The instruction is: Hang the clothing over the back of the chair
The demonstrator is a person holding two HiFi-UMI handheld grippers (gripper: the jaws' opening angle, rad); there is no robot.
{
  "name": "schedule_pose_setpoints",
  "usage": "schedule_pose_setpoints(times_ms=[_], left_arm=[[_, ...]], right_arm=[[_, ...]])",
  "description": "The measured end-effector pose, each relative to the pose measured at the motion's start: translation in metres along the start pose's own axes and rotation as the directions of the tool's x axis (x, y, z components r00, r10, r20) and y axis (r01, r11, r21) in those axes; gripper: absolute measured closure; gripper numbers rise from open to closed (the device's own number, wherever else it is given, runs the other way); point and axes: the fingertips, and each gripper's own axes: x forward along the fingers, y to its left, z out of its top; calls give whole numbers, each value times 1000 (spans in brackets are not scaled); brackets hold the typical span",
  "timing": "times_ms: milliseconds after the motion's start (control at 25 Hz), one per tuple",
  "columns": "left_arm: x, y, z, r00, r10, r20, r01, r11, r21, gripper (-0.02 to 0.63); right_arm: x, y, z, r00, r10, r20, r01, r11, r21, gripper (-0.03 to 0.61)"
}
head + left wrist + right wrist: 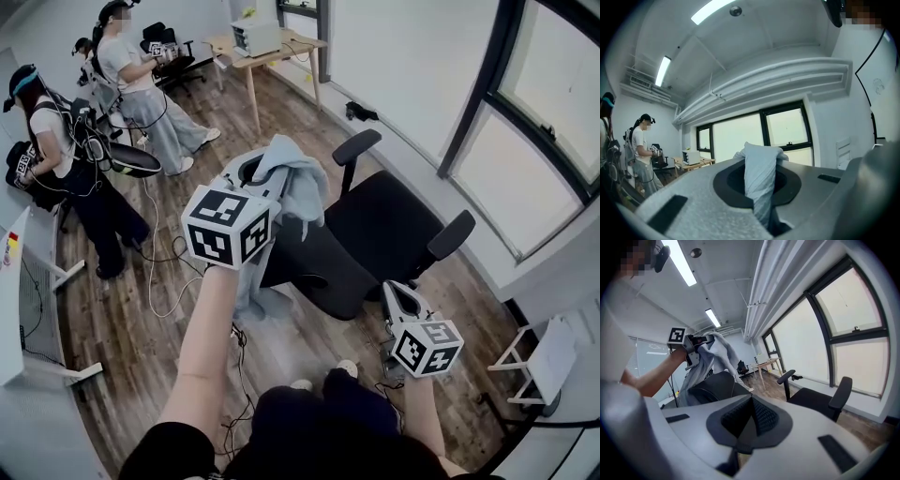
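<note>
A pale blue-grey garment (292, 178) hangs from my left gripper (259, 184), which is shut on a bunched fold of it (759, 180). It is held just above the back (298, 255) of the black office chair (384, 230), and its lower end trails down the back's left side. In the right gripper view the garment (715, 352) drapes down behind the chair's dark back (717, 385). My right gripper (396, 296) is lower, near the chair's front right. Its jaws are shut with nothing between them (750, 420).
Two people (141, 84) (66, 159) stand at the far left beside other chairs. A wooden table with a white box (272, 47) is at the back. Cables (159, 262) lie on the wood floor, a white desk (19, 309) is left, a white rack (544, 361) right.
</note>
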Motion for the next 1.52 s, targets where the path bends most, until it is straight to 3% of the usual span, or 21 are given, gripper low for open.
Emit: schedule_pose_setpoints(times_ms=[560, 720, 880, 1080, 1320, 1520], left_arm=[[87, -45, 0, 996, -83, -13, 83, 996, -13, 597], [108, -48, -26, 990, -99, -97, 98, 995, -9, 597], [117, -50, -56, 971, -137, -198, 134, 991, -27, 597], [133, -62, -88, 921, -194, -338, 216, 976, 29, 597], [137, -81, -135, 827, -229, -513, 341, 930, 135, 597], [136, -93, -171, 745, -241, -622, 420, 894, 157, 597]], right_arm=[[-3, -47, 5, 999, -44, 7, 43, 998, 43, 578], [2, -54, 5, 999, -38, 6, 38, 998, 48, 578], [6, -59, 5, 1000, -29, -5, 30, 998, 56, 578], [14, -66, 7, 1000, -13, -18, 14, 998, 66, 578], [17, -72, 1, 999, 5, -35, -3, 997, 75, 578], [20, -78, -11, 998, 24, -61, -18, 996, 90, 578]])
